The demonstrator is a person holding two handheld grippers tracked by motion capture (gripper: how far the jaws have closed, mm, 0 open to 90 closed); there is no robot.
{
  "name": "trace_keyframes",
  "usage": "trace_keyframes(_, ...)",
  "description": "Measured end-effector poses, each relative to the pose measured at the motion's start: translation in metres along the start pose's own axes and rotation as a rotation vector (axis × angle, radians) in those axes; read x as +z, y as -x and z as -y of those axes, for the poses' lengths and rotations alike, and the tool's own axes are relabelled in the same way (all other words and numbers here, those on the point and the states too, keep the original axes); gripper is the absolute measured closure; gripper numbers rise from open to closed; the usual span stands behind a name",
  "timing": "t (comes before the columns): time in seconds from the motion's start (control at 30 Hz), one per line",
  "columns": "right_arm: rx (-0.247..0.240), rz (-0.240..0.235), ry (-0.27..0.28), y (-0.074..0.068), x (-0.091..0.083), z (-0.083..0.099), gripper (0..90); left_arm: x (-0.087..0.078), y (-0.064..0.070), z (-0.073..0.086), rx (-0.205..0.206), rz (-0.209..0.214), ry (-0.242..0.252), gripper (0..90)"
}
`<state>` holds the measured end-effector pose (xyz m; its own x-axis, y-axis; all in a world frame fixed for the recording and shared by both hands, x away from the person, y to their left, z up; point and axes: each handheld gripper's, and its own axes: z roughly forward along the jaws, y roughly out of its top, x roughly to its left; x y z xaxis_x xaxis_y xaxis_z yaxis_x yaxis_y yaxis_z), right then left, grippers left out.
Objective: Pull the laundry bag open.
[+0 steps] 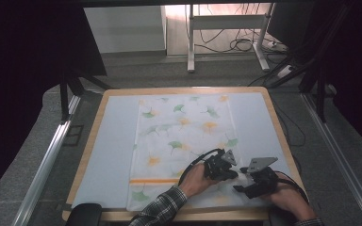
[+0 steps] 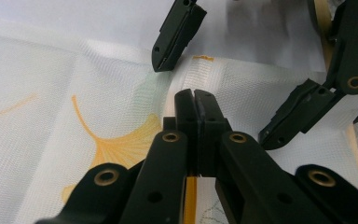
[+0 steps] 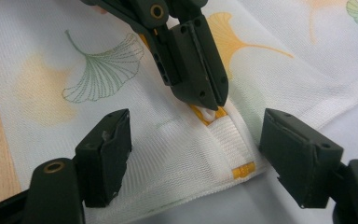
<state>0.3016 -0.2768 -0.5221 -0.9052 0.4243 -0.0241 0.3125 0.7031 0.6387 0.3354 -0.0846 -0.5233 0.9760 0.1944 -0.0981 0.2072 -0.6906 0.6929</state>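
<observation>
**Pinching the cloth's hem near the corner**

A white cloth printed with green and orange ginkgo leaves lies flat on a pale blue mat over the wooden bench, its near right corner just ahead of the person's hands. The left gripper has its fingers pressed together on a raised fold of the cloth, right at the woven white band with its orange stripe; the right gripper view shows a small tuft of fabric caught at their tips. The right gripper has its fingers spread wide, straddling the same band close to the cloth's edge, apparently resting on or just above the fabric; the angle leaves that unclear.

The step in hand looks like taking a second hold beside the first. To do it well, bring the right fingers down on the hem itself rather than the mat beneath, catch both layers of the fold, and close near but not against the left fingers, so that the cloth stays taut between the two holds without the grippers fouling each other.
</observation>
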Motion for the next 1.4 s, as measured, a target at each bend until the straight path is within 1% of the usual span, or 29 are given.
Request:
trace_keyframes(0.13,0.003,0.001,-0.002,0.0,0.0,0.0,25.1,0.0,0.002,0.001,-0.006,-0.01,0.001,90.0)
trace_keyframes(0.2,0.003,0.004,-0.004,0.0,0.0,0.0,25.1,-0.001,0.001,0.001,-0.012,-0.009,-0.004,90.0)
trace_keyframes(0.23,0.003,0.005,-0.005,-0.001,0.0,-0.001,25.1,-0.002,0.002,0.001,-0.004,-0.011,-0.01,90.0)
trace_keyframes(0.3,0.004,0.006,-0.007,-0.001,0.0,-0.001,25.3,-0.003,0.001,0.001,-0.01,-0.014,-0.016,90.0)
trace_keyframes(0.5,0.007,0.008,-0.008,-0.001,0.0,-0.001,25.4,-0.005,0.001,0.003,-0.017,-0.011,-0.013,90.0)
trace_keyframes(0.57,0.008,0.008,-0.009,-0.001,0.0,-0.001,25.5,-0.006,0.002,0.003,-0.015,-0.013,-0.014,90.0)
trace_keyframes(0.6,0.009,0.008,-0.009,-0.001,0.0,-0.001,25.6,-0.007,0.002,0.004,-0.007,-0.018,-0.022,90.0)
trace_keyframes(0.7,0.01,0.009,-0.01,-0.001,0.0,-0.001,25.7,-0.009,0.001,0.005,-0.012,-0.018,-0.021,90.0)
trace_keyframes(0.9,0.011,0.011,-0.012,-0.001,0.0,-0.002,25.8,-0.012,0.001,0.008,-0.006,-0.015,-0.027,90.0)
trace_keyframes(1.2,0.012,0.013,-0.012,-0.002,0.0,-0.002,25.8,-0.022,0.0,0.017,-0.011,-0.012,-0.043,90.0)
trace_keyframes(1.4,0.012,0.011,-0.01,-0.001,0.0,-0.001,25.8,-0.032,-0.001,0.026,-0.023,-0.013,-0.052,90.0)
